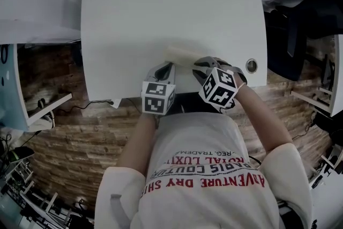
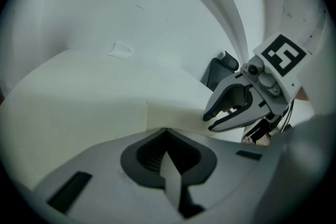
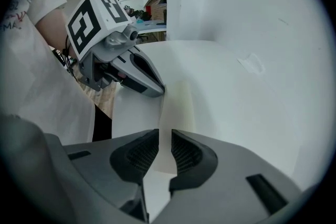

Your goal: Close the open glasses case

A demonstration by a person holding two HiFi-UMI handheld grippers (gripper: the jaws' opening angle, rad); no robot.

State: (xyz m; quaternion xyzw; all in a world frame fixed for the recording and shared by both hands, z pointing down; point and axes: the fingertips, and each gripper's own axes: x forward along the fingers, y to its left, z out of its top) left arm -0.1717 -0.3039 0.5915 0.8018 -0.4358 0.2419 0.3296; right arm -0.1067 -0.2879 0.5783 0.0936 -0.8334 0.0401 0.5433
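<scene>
A cream glasses case (image 1: 185, 54) lies near the front edge of the white table (image 1: 134, 13), between my two grippers. My left gripper (image 1: 165, 68) is at its near left end. In the left gripper view the left gripper (image 2: 167, 136) is shut on a thin pale flap of the case (image 2: 176, 115), which passes edge-on between the pads. My right gripper (image 1: 205, 66) points steeply down at the case's right end. In the right gripper view the right gripper (image 3: 165, 136) has only a narrow gap, filled by the cream edge of the case (image 3: 178, 107). Each gripper sees the other close by.
A round cable hole (image 1: 251, 66) is in the table's front right corner. A small clear scrap of tape (image 2: 122, 50) lies further out on the tabletop. A black chair (image 1: 300, 35) stands to the right of the table. The table's front edge is just below the grippers.
</scene>
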